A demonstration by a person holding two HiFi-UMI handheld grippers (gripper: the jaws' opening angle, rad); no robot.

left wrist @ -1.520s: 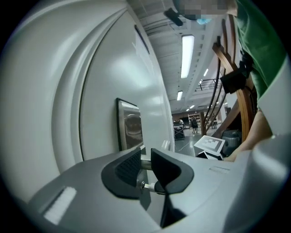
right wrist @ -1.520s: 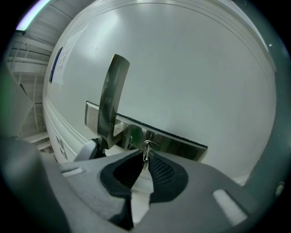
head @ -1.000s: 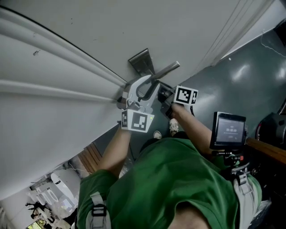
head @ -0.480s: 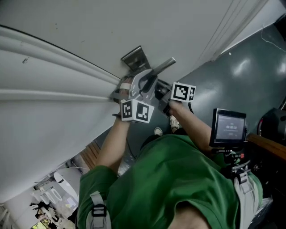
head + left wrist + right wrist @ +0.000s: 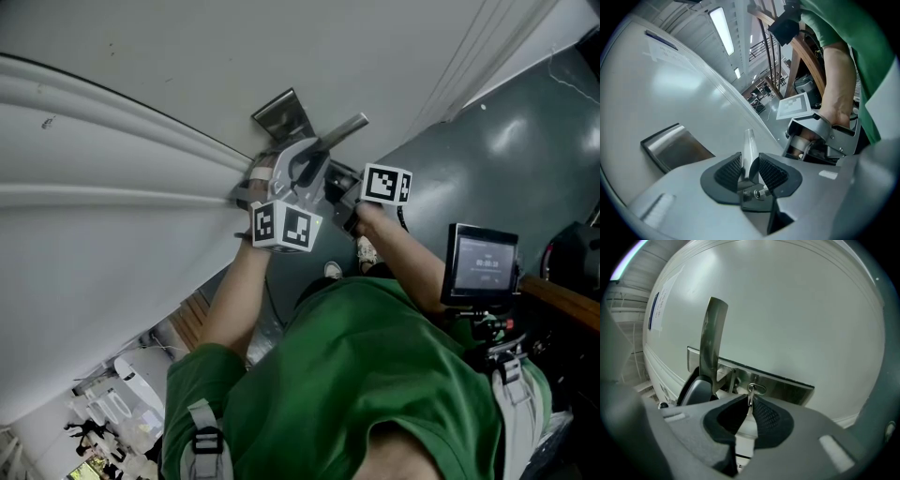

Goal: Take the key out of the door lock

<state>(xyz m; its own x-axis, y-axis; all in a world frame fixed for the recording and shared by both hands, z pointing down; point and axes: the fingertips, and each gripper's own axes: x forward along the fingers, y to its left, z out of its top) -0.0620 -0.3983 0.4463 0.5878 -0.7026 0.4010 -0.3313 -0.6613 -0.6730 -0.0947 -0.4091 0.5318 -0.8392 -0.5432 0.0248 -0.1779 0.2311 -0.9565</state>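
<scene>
step in hand: the right gripper [image 5: 748,405] takes hold of the key [image 5: 751,393], which sits in the door lock [image 5: 758,389]; the pull-out looks not yet begun.
where the key is: in the lock on the steel lock plate [image 5: 787,386], just beside the root of the door handle [image 5: 712,338]; only its thin edge shows in the right gripper view.
right tool: its jaws are closing and nearly together, with the key pinched between the pad tips.
left tool: the left gripper [image 5: 749,164] is pressed onto the door handle [image 5: 749,143], the lever clamped between its ribbed pads.
head view: both tools crowd the same spot on the white door [image 5: 141,112], the left gripper [image 5: 291,176] on the lever and the right gripper [image 5: 342,199] just beside it.
grip advice: the hold is at the very tips of the pads, so i judge it needs to firm up before any pull, or the thin metal may slip out.
pull advice: draw straight back along the key's own line, square to the plate; a sideways or twisting pull would likely jam it.
key angle: i cannot tell whether it is turned to the position that frees it; if it resists, ease it round rather than force it.
left hand's part: keep the handle steady so the door does not swing with the pull.
risk: the two tools sit close, so the right one should back off clear of the left.
</scene>
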